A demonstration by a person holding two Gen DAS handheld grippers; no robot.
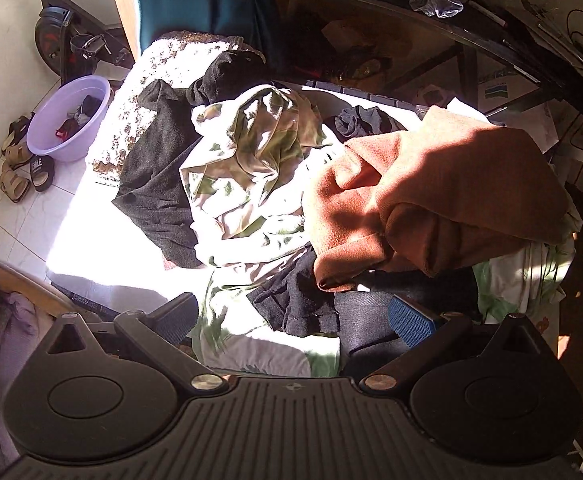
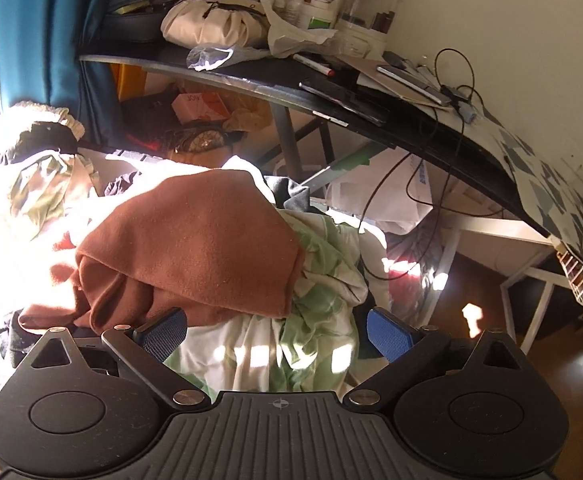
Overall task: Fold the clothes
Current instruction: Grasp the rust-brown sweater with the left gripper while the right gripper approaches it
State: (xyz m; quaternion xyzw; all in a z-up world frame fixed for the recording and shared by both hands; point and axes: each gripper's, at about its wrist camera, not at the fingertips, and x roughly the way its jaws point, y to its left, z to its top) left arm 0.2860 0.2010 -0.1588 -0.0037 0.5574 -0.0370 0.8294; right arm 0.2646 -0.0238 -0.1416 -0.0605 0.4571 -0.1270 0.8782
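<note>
- Bed surface (image 1: 91, 240): sunlit, washed out white; carries the whole heap of clothes.
- Rust-brown knit garment (image 1: 443, 200): landmark for all entries below. It lies doubled over in thick rolls on top of the heap, with its long axis running roughly left to right in both wrist views. Whether this is a finished fold or a loose bundle cannot be told.
- Camouflage-print garment (image 1: 247, 160): left of the brown knit, crumpled, unfolded.
- Charcoal knit garment (image 1: 159, 184): further left again, spread loose.
- Green-and-white patterned fabric (image 2: 315, 280): under and to the right of the brown knit, rumpled.
- Dark navy piece (image 1: 299, 300): just in front of the brown knit's near edge, bunched.
- Lilac basin (image 1: 71, 120): on the floor, well left of the brown knit, with small items inside.
- Right gripper (image 2: 277, 334): jaws spread wide, nothing between them; the brown knit's near edge lies straight ahead, just beyond the left finger (image 2: 163, 330), contact not clear. This hand appears the nearer to that garment.
- Left gripper (image 1: 295, 320): jaws likewise wide apart and empty; the brown knit sits ahead and to its right, the navy piece between its fingers' line. The right finger (image 1: 409, 322) lies against dark cloth; a grip is not shown.
</note>
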